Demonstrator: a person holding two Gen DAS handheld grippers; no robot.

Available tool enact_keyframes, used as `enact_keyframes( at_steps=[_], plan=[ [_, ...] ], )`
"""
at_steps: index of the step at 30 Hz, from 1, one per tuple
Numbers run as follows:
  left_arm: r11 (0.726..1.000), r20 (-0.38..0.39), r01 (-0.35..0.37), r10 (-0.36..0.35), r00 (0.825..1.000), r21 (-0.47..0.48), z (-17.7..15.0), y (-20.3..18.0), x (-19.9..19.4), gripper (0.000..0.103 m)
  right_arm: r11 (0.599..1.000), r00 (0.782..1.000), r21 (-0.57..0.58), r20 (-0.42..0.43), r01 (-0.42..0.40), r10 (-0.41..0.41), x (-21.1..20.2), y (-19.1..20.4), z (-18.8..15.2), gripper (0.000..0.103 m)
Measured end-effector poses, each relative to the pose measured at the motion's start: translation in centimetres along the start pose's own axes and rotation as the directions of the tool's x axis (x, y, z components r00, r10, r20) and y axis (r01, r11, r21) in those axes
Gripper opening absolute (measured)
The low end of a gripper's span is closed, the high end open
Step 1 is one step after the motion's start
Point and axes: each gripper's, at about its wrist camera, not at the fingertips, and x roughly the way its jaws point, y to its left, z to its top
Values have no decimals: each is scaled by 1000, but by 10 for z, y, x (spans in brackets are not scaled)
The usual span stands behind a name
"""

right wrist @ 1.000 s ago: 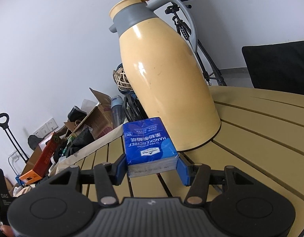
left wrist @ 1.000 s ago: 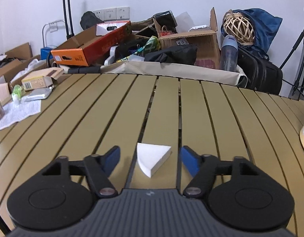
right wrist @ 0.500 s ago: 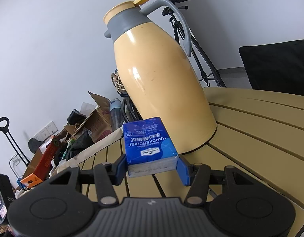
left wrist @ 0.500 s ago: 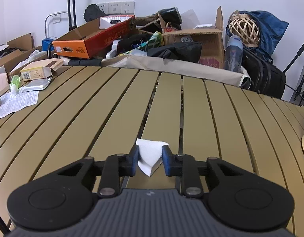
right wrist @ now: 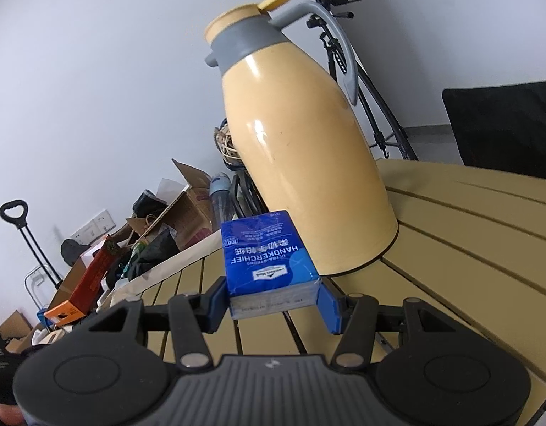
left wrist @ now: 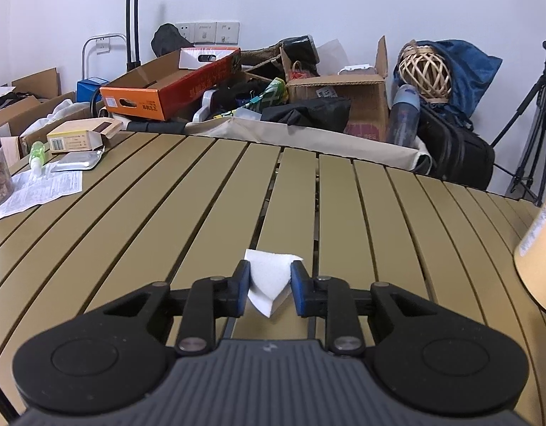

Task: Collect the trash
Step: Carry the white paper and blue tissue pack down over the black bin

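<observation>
A white wedge of foam (left wrist: 269,278) is pinched between the blue pads of my left gripper (left wrist: 270,291), which is shut on it and holds it just above the slatted olive table (left wrist: 166,220). In the right wrist view my right gripper (right wrist: 273,301) is shut on a blue pack of paper handkerchiefs (right wrist: 267,259), held above the table (right wrist: 468,248) in front of a tall yellow thermos jug (right wrist: 301,149).
At the table's left edge lie a printed leaflet (left wrist: 38,191), a silver pouch (left wrist: 77,159), a small green bottle (left wrist: 35,152) and a yellow carton (left wrist: 77,136). Beyond the far edge are boxes (left wrist: 336,99), bags (left wrist: 453,145) and a tripod (left wrist: 531,131). The thermos base (left wrist: 539,259) shows at right.
My left gripper closed on the white foam wedge and lifted it slightly off the table. The right gripper kept its hold on the handkerchief pack, with the view tilting a little.
</observation>
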Motion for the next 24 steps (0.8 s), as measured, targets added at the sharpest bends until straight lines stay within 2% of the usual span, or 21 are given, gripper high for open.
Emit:
enact_keyframes(
  at_steps=[6,15,24],
  plan=[
    [999,22,31,-31,999,-8,-9,10,-35,25,999,1000,-35,-2,-21,21,-14,0,-1,52],
    [998,71,59,-61,996,34,-28,22,-97,25,993,997,-95,-8,-72,71,-47,8,-7,52],
    [995,110,87,-92,990,45,-56,36,-162,25,977,991,-169,-37,-133,128,-84,22,-28,52]
  ],
)
